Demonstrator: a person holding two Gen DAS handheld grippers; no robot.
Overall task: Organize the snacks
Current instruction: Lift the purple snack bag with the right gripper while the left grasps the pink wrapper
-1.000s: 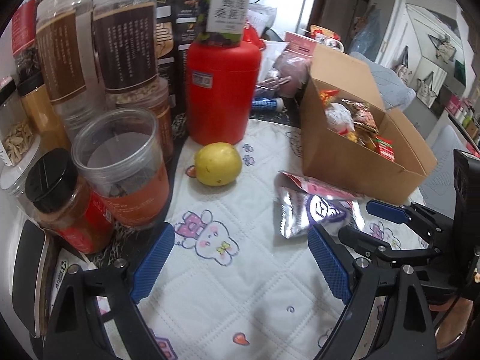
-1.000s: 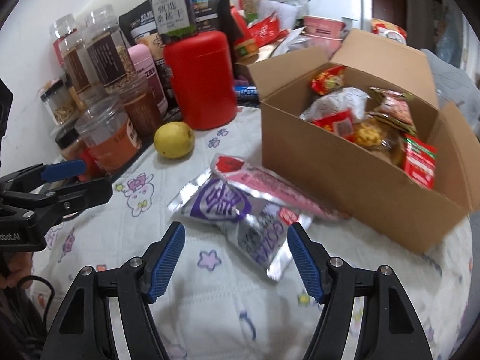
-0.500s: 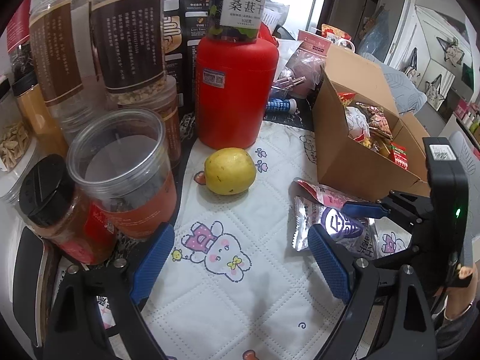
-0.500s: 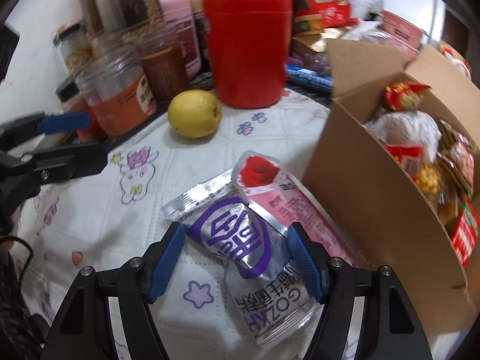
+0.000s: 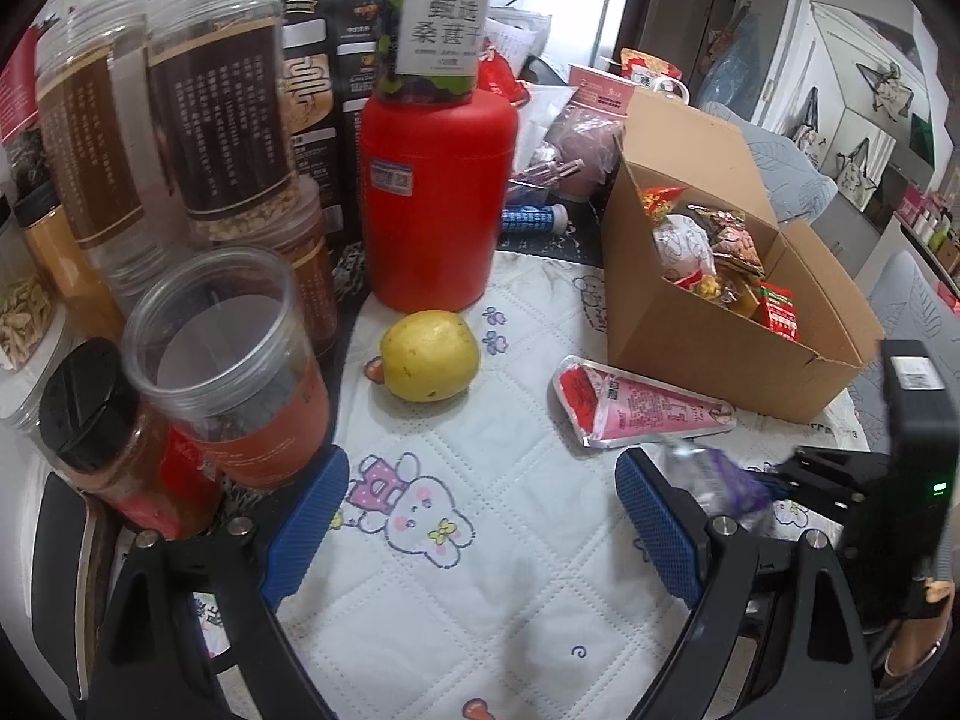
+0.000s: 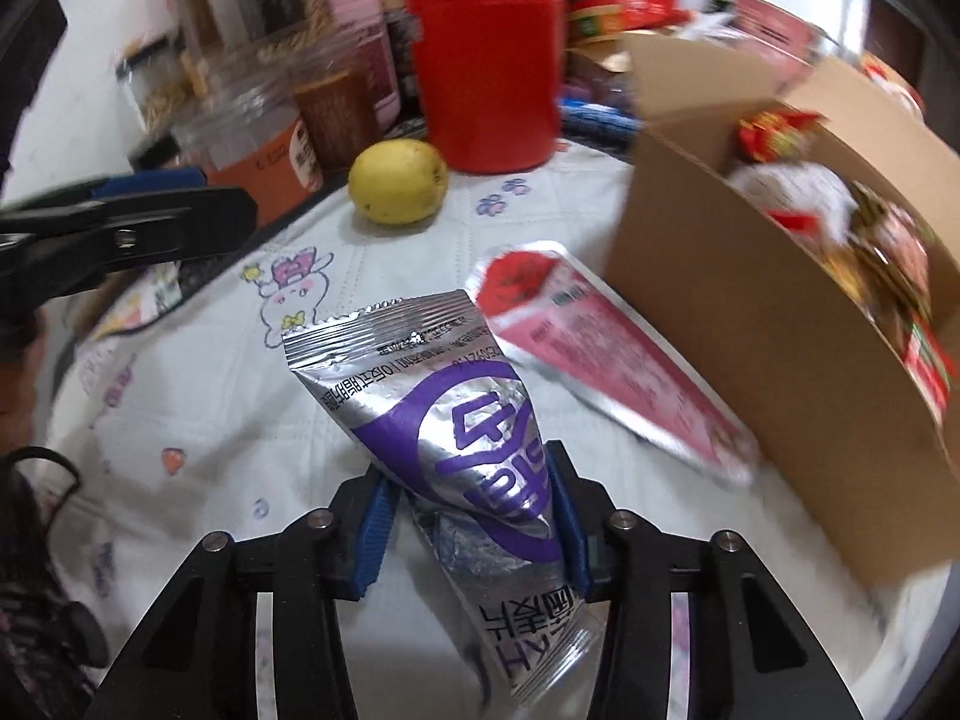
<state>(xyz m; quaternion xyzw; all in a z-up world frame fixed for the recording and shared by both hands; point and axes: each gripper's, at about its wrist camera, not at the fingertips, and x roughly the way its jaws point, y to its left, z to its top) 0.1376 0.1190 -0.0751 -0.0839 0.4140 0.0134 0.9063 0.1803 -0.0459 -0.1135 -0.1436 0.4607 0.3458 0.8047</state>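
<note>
Quilted mat [image 5: 480, 588]: two snack packets

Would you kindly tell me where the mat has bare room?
Bare quilted mat lies between the lemon, pink packet and left hand-held gripper. It is crowded at the jars and cardboard box.

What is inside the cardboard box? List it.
The cardboard box holds a heap of wrapped snacks: red, white and brown packets. Whatever lies beneath the top layer is covered.
</note>
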